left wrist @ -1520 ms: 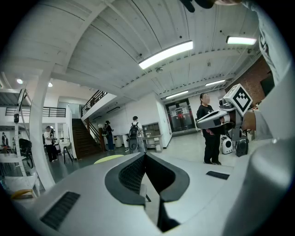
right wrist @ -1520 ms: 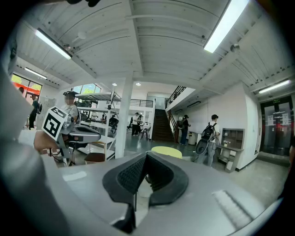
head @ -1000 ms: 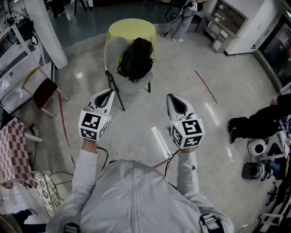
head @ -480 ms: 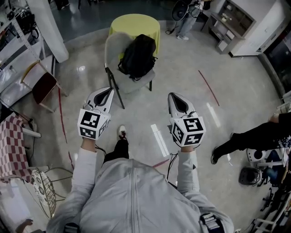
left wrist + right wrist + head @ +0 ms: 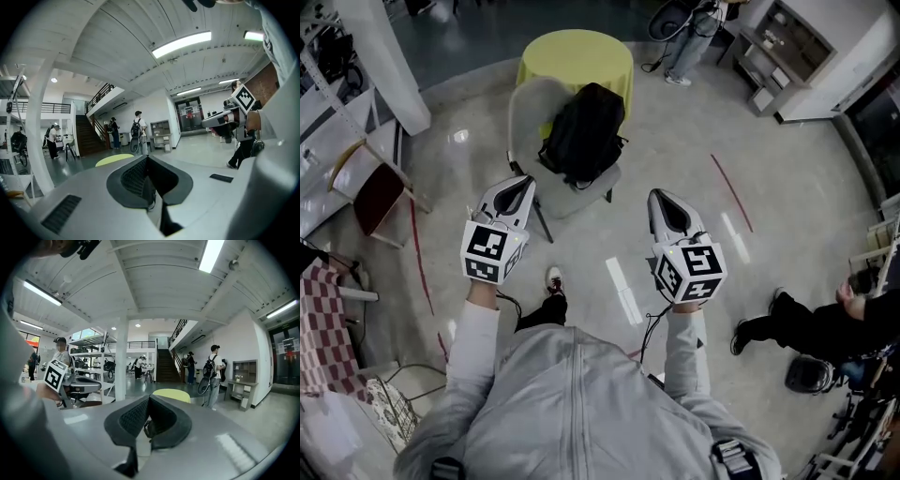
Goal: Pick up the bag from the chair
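Observation:
A black backpack (image 5: 583, 131) leans upright on the seat of a grey chair (image 5: 528, 105) in the upper middle of the head view, in front of a round yellow table (image 5: 577, 54). Both grippers are held low over the floor, short of the chair and pointing toward it. My left gripper (image 5: 517, 187) is near the chair's front left leg, with its jaws together and nothing held. My right gripper (image 5: 664, 202) is to the right of the chair, also shut and empty. The gripper views look level across the hall, with the left gripper (image 5: 146, 158) and the right gripper (image 5: 149, 398) at the bottom.
A red-seated chair (image 5: 377, 192) and a checkered cloth (image 5: 323, 319) are at the left, beside a white pillar (image 5: 389, 56). A person in black (image 5: 825, 323) sits low at the right. Another person (image 5: 684, 37) stands by shelves (image 5: 778, 37) at the top. Red tape lines (image 5: 731, 192) cross the floor.
The wearer has stepped toward the chair, and a foot now shows below the grippers. The chair and bag sit slightly nearer. The person at the right has shifted their legs.

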Demonstrator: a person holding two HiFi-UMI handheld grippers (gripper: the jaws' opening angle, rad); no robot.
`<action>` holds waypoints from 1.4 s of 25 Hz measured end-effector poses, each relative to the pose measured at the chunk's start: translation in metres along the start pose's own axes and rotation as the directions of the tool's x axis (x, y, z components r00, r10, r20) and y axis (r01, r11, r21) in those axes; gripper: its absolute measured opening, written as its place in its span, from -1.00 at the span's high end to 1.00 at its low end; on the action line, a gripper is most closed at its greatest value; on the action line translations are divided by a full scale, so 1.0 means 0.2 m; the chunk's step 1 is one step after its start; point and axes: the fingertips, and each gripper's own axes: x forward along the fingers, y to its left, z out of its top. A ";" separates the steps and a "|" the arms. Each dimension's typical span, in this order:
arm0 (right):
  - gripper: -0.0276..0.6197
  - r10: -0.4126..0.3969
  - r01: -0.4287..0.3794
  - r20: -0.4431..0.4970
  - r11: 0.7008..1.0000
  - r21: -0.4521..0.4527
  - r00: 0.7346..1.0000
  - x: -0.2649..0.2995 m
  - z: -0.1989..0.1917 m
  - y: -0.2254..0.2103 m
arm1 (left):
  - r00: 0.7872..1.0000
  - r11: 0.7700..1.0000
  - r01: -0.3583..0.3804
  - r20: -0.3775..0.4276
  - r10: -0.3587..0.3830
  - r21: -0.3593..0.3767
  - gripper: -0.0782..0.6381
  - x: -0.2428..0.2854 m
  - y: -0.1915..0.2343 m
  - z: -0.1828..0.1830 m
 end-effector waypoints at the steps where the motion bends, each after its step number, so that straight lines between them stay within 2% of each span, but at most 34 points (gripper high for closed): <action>1: 0.88 -0.004 0.004 -0.002 1.000 0.002 1.000 0.07 0.01 -0.02 | 1.000 1.000 0.006 -0.002 -0.006 0.002 0.76 0.06 0.05 0.01; 8: 0.88 -0.020 0.020 -0.027 1.000 0.011 0.999 0.52 0.06 -0.17 | 0.999 0.999 0.040 -0.008 -0.040 -0.004 0.76 0.47 0.36 0.03; 22: 0.88 -0.071 0.074 -0.095 0.997 0.035 0.993 1.11 0.01 -0.41 | 0.992 0.993 0.108 -0.052 -0.111 -0.043 0.76 1.02 0.71 -0.07; 23: 0.86 -0.069 0.074 -0.102 0.996 0.042 0.992 1.14 0.00 -0.43 | 0.992 0.992 0.113 -0.057 -0.116 -0.049 0.76 1.05 0.72 -0.08; 24: 0.72 -0.068 0.073 -0.110 0.996 0.049 0.992 1.16 -0.02 -0.45 | 0.990 0.991 0.120 -0.063 -0.124 -0.052 0.76 1.09 0.72 -0.09; 25: 0.67 -0.067 0.074 -0.119 0.996 0.056 0.991 1.19 -0.03 -0.47 | 0.989 0.990 0.128 -0.071 -0.132 -0.053 0.76 1.12 0.72 -0.11; 28: 0.62 -0.066 0.077 -0.145 0.995 0.071 0.987 1.30 -0.10 -0.55 | 0.982 0.986 0.150 -0.109 -0.157 -0.070 0.76 1.24 0.74 -0.19; 31: 0.53 -0.053 0.069 -0.174 0.994 0.089 0.983 1.45 -0.18 -0.63 | 0.969 0.981 0.171 -0.163 -0.184 -0.095 0.62 1.39 0.76 -0.31; 35: 0.41 -0.012 0.036 -0.204 0.993 0.115 0.979 1.67 -0.25 -0.79 | 0.960 0.978 0.162 -0.208 -0.187 -0.130 0.54 1.63 0.83 -0.42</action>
